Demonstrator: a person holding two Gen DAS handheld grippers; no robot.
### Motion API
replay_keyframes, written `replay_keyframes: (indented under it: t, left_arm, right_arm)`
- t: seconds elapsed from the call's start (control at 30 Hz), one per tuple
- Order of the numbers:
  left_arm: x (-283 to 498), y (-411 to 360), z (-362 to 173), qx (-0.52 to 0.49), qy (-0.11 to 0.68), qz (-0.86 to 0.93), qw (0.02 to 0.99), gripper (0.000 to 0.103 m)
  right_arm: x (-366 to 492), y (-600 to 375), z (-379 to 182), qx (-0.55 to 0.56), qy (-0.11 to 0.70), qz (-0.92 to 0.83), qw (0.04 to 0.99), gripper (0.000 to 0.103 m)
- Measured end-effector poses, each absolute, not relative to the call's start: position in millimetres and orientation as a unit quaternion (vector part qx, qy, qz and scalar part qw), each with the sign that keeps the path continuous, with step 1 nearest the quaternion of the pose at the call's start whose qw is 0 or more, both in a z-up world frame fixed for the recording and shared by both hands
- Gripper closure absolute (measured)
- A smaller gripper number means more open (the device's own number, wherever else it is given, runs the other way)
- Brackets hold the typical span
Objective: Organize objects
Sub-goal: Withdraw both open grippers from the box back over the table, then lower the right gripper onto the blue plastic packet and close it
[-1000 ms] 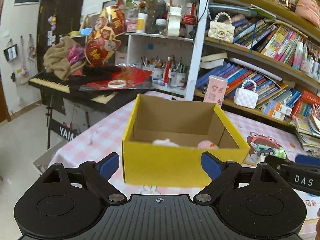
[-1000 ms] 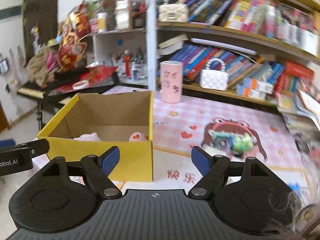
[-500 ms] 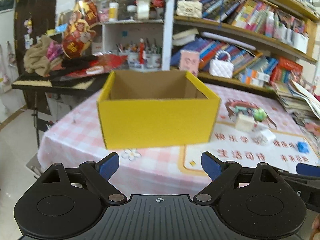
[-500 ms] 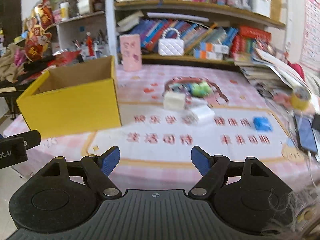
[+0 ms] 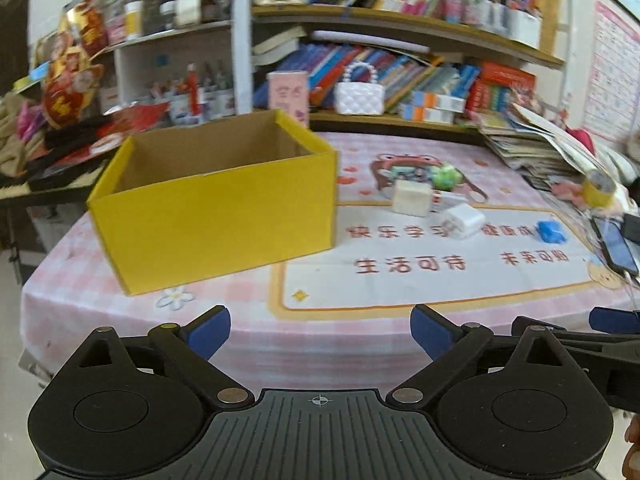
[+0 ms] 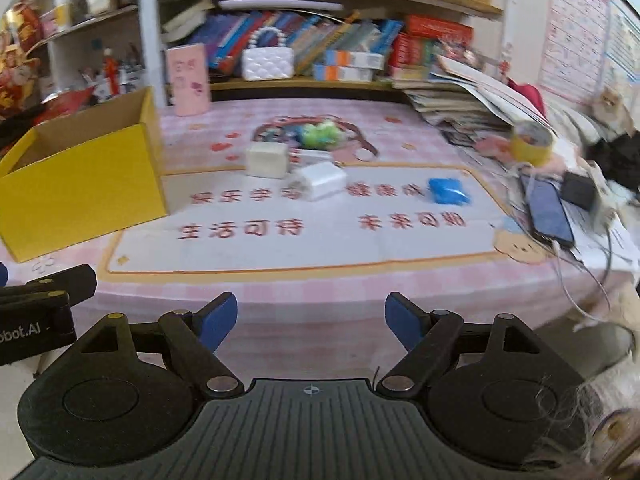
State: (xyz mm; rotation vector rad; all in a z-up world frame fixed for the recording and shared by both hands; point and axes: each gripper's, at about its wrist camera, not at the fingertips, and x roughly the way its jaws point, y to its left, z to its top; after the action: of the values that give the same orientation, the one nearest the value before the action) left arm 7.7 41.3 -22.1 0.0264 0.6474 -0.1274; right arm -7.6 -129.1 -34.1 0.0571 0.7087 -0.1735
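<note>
Now both the left gripper (image 5: pixel 320 330) and right gripper (image 6: pixel 311 320) hang released at the tabletop (image 6: pixel 320 284) edge, the left's jaws just widened, bare mat ahead beside the yellow box (image 5: pixel 216 220).

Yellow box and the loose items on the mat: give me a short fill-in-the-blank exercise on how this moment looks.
1. The cardboard box on the table is ____ on the outside.
2. Both the left gripper and the right gripper have their jaws ____, with nothing between them.
3. The small toy lying alone near the phone is ____ in colour.
4. The two white blocks lie ____ the box, not in it.

Missing words: yellow; open; blue; outside
</note>
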Motion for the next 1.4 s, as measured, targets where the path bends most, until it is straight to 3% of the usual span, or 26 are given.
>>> replay_keyframes:
  t: [0.63, 1.4]
  left_arm:
    - [36.2, -35.9, -28.2, 0.046, 0.327, -0.141, 0.933, 0.003]
    - [109.3, -113.8, -41.3, 0.008, 0.38, -0.107, 0.919, 0.004]
  right_arm:
    - [3.7, -195.7, -39.3, 0.029, 0.367, -0.14, 0.919, 0.022]
    - [85.8, -296.2, -50.9, 0.031, 0.381, -0.087, 0.92, 0.022]
